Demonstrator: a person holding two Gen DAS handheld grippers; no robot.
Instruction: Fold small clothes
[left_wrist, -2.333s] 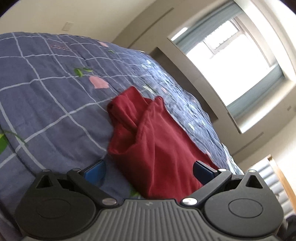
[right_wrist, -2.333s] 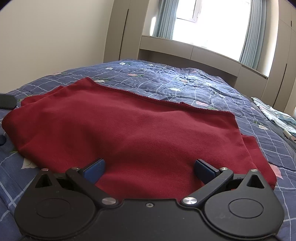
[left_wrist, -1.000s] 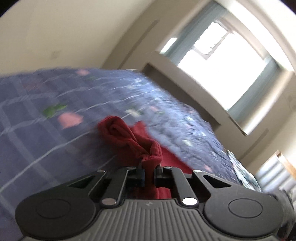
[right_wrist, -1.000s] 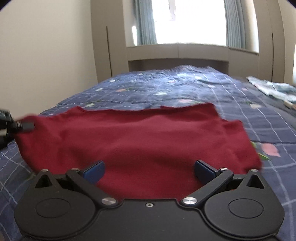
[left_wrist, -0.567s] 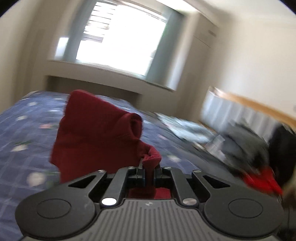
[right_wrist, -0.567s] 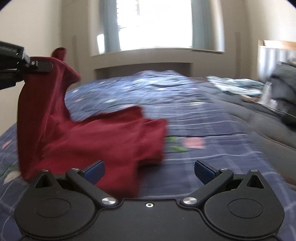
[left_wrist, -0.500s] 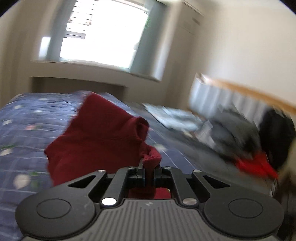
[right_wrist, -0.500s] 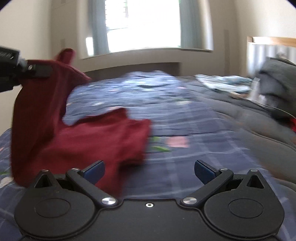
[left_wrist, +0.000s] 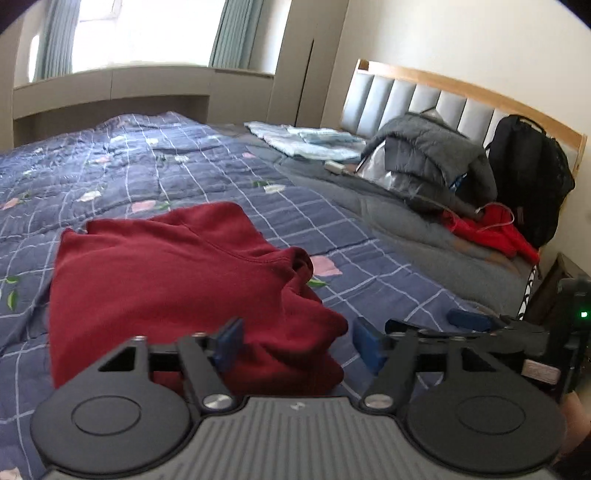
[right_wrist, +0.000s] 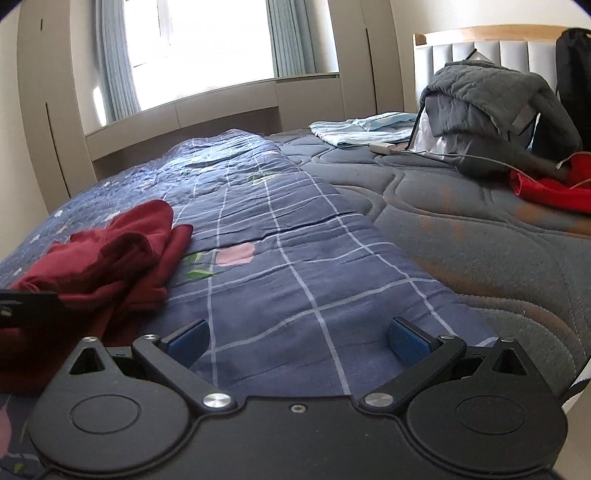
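A dark red garment (left_wrist: 177, 280) lies folded over on a bed covered by a blue quilt (left_wrist: 155, 173) with a white grid and small pink and green flower prints. In the left wrist view the garment fills the lower left, its upper layer laid flat with a curved seam across it and a bunched lump of cloth at its near right edge.

The left claw (left_wrist: 297, 345) sits low over that near edge. Its jaws are opening, its blue pads (left_wrist: 229, 341) standing apart with the bunched red cloth between them but not pinched (the fabric rests on the bed on its own).

In the right wrist view the same garment (right_wrist: 107, 254) appears at the far left as a rumpled heap, well apart from the right claw (right_wrist: 297, 341). That claw is spread wide over bare quilt, with nothing between its fingers. A dark part of the left tool pokes in at the left edge of this view, beside the red cloth.

Toward the head of the bed, a grey mattress (right_wrist: 480, 236) shows where the quilt ends. On it rest a grey padded jacket (left_wrist: 432, 162), a bright red cloth (left_wrist: 491, 232), a pale blue folded fabric (left_wrist: 306, 142) and a small white charger (right_wrist: 382, 147) with its cable. A black backpack (left_wrist: 532, 177) leans against the padded headboard (left_wrist: 443, 103). A bright window with green-grey curtains (right_wrist: 114, 62) stands beyond the bed.
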